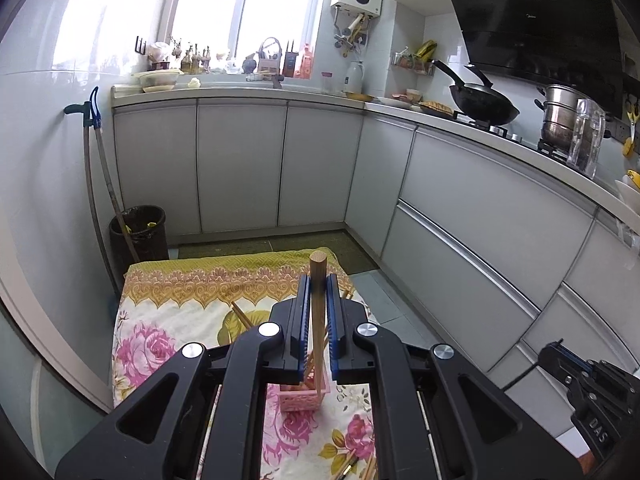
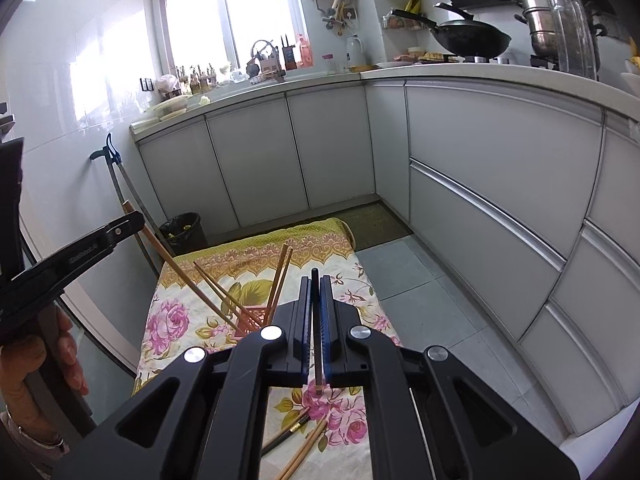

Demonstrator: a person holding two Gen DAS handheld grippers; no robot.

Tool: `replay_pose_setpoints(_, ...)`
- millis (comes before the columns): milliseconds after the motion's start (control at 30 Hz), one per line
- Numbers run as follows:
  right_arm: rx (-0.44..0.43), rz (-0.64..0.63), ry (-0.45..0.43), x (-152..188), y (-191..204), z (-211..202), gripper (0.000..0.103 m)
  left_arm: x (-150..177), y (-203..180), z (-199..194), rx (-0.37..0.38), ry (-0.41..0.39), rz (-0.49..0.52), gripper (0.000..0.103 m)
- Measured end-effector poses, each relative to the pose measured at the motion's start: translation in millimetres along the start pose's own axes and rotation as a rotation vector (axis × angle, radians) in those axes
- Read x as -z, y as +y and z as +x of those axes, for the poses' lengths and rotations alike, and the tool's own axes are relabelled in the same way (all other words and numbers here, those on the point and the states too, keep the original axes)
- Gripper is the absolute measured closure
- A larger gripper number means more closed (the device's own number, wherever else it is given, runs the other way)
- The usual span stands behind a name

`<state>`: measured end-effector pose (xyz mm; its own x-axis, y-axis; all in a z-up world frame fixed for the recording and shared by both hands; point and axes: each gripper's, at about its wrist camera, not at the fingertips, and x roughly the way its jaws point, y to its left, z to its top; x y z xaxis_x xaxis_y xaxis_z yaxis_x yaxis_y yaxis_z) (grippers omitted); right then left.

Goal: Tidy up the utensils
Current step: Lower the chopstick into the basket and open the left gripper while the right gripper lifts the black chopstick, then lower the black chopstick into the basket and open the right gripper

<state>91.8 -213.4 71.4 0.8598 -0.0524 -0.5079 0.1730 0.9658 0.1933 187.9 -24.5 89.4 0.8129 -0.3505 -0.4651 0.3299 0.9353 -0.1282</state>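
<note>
My left gripper [image 1: 319,282] is shut on a light wooden chopstick [image 1: 318,320], whose lower end reaches into the pink slotted basket [image 1: 306,398] on the floral cloth [image 1: 160,320]. In the right wrist view that basket [image 2: 250,322] holds several chopsticks leaning outward. The left gripper [image 2: 120,230] comes in from the left, holding its long chopstick [image 2: 192,286]. My right gripper [image 2: 315,282] is shut on a thin dark chopstick [image 2: 317,340], held above the cloth [image 2: 180,320]. Loose chopsticks [image 2: 298,440] lie on the cloth near the front.
A dark bin [image 1: 140,232] and a mop handle [image 1: 106,176] stand left of the covered table. Grey cabinets [image 1: 240,168] run behind and to the right, with a wok [image 1: 484,106] and pot [image 1: 558,114] on the counter. A hand [image 2: 48,360] grips the left tool.
</note>
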Motion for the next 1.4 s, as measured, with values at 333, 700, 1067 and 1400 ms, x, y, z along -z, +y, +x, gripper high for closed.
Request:
replay_pose_setpoints(333,-0.021,0.001,0.024,-3,5,30,0.099,20,19,79,-0.053,0.119,-0.012,0.095)
replay_pose_setpoints(700,-0.041,0.003,0.016,-13,20,38,0.099,16,30,27,-0.014,0.058,-0.05,0.072)
replay_pose_setpoints(1067,-0.105,0.019,-0.063,-43,61,72,0.099,22,48,-42,-0.03,-0.058,-0.094,0.064)
replay_pose_setpoints(1400,-0.103,-0.002,0.018,-4,87,156,0.099,39,73,-25,-0.066,-0.016,-0.117,0.064)
